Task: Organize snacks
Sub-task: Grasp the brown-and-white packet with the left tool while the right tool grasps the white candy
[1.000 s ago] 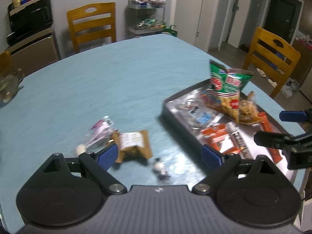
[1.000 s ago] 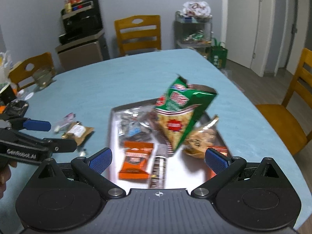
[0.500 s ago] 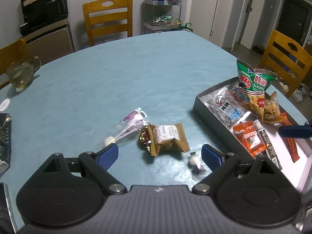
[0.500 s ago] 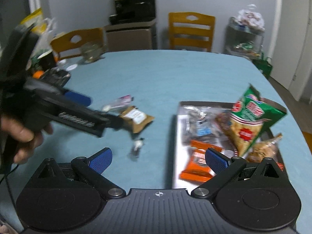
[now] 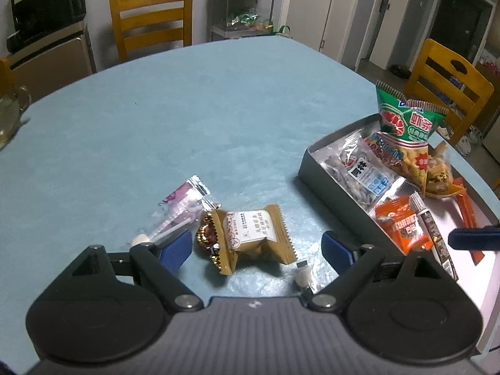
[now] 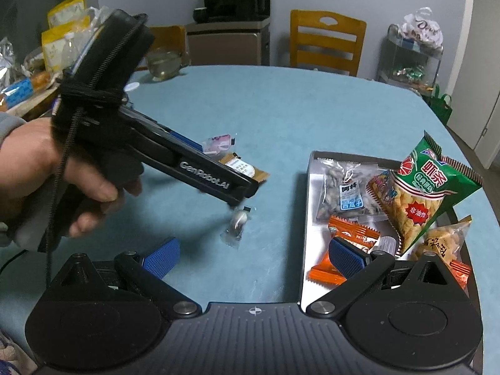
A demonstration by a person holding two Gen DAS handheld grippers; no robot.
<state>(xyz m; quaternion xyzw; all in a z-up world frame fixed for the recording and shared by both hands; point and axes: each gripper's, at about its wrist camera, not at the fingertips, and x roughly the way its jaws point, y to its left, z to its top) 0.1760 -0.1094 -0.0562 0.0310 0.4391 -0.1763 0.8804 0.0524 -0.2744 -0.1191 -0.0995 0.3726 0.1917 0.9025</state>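
Left gripper [image 5: 254, 248] jaws wide, empty, straddling the brown-wrapped pastry [image 5: 254, 234] at 12 o'clock. Foil chocolate [image 5: 207, 234] touches its 9 o'clock edge; closing may pinch both. Right gripper [image 6: 253, 256] jaws wide, empty. Tray [image 5: 328, 178] at 2 o'clock.

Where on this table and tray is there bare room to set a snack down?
Free: the wide blue table beyond the brown packet, and the tray floor's near white corner beside the orange packet. Crowded: the tray's far end under the green bag.
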